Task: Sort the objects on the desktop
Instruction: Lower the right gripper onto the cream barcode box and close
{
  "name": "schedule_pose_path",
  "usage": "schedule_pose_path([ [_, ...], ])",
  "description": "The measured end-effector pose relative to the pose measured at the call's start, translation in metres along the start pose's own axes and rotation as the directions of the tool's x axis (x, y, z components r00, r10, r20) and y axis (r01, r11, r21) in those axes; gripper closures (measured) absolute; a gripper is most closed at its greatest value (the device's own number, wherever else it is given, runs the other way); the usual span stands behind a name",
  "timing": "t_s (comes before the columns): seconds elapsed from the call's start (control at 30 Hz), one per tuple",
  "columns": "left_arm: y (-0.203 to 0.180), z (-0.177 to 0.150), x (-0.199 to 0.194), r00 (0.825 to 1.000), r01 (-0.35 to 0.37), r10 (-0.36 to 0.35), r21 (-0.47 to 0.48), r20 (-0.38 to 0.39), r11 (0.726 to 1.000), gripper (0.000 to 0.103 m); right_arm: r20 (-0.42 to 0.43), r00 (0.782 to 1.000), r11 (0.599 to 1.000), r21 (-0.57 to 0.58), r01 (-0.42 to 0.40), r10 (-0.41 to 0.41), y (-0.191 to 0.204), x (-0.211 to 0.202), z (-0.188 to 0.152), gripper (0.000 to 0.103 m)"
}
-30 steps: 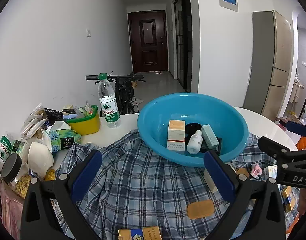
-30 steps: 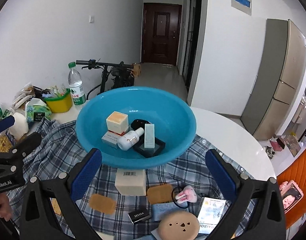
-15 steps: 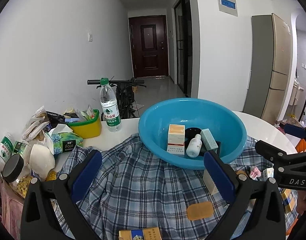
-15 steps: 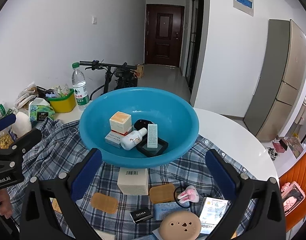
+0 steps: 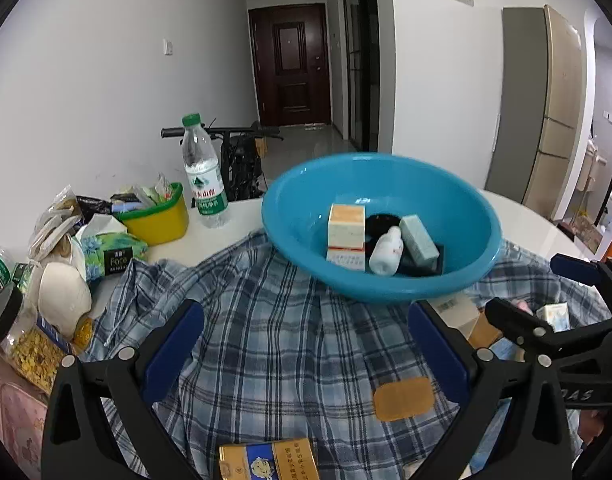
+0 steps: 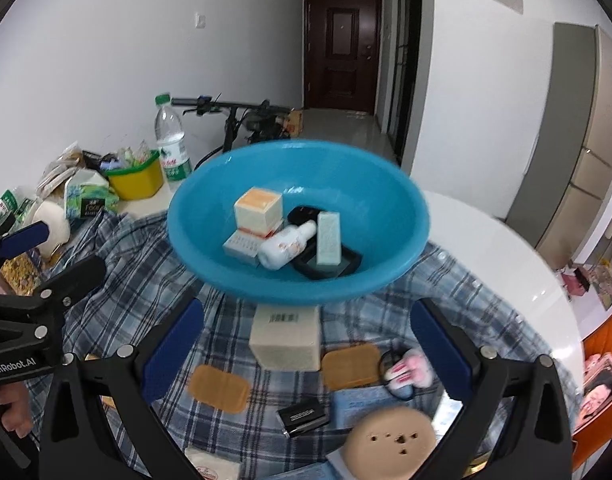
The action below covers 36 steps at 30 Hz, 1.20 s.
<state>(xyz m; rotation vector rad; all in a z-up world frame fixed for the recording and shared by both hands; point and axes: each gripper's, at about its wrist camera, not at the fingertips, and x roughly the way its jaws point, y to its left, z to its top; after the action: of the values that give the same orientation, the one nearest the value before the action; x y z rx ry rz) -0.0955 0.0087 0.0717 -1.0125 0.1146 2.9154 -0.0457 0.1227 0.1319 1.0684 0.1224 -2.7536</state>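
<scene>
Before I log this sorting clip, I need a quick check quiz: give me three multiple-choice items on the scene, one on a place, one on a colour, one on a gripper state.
1. Where is the white bottle?
A. in the yellow tub
B. in the basin
C. on the cloth

2. What colour is the basin?
A. red
B. white
C. blue

3. How is the right gripper?
A. open, holding nothing
B. shut on a box
C. shut on the basin

Key: 1 B, it lies among the boxes in the basin; 2 C, rim and wall are blue; 3 A, its fingers stand wide apart with nothing between them.
</scene>
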Motion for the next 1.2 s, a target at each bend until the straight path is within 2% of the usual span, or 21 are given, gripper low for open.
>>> schedule_pose_path([
  [0.27,0.003,-0.03,0.031,0.996,0.001,-0.002,-0.011,-0.092,1.0,0.0,-0.086,0.996,1.0,-0.024,0.018,-0.02,0.004,0.034,-0.025,0.0],
  [0.5,0.012,-0.048,0.041,0.991,-0.024,0.022,-0.007,-0.133,1.0,0.0,-0.121,0.989,0.993,-0.087,0.076,-0.086,0.01,0.069,-0.031,0.0],
  [0.7,0.024,-0.067,0.048,0.984,-0.038,0.035,-0.01,-0.176,0.999,0.0,-0.174,0.983,0.995,-0.088,0.052,-0.067,0.011,0.098,-0.034,0.0],
  [0.83,0.026,-0.078,0.053,0.978,-0.044,0.043,-0.001,-0.206,0.999,0.0,-0.177,0.982,0.994,-0.092,0.058,-0.073,0.011,0.114,-0.033,0.0],
  [0.87,0.027,-0.081,0.053,0.977,-0.044,0.043,0.003,-0.21,0.999,0.0,-0.19,0.979,0.994,-0.089,0.062,-0.078,0.01,0.119,-0.033,0.002],
  [0.93,0.029,-0.086,0.053,0.976,-0.045,0.047,0.011,-0.215,0.999,0.0,-0.208,0.977,0.998,-0.06,0.029,-0.041,0.005,0.123,-0.034,0.024],
  [1.0,0.032,-0.092,0.052,0.972,-0.046,0.05,0.021,-0.228,0.999,0.0,-0.229,0.972,0.999,0.012,-0.053,0.054,-0.001,0.123,-0.036,0.043],
  [1.07,0.034,-0.101,0.051,0.967,-0.031,0.039,0.036,-0.25,0.999,0.0,-0.228,0.97,0.996,0.048,-0.071,0.081,-0.006,0.117,-0.038,0.045],
  [1.2,0.038,-0.118,0.04,0.962,-0.026,0.044,0.069,-0.27,0.997,0.0,-0.198,0.978,0.998,0.011,-0.068,0.069,-0.002,0.098,-0.042,0.045],
])
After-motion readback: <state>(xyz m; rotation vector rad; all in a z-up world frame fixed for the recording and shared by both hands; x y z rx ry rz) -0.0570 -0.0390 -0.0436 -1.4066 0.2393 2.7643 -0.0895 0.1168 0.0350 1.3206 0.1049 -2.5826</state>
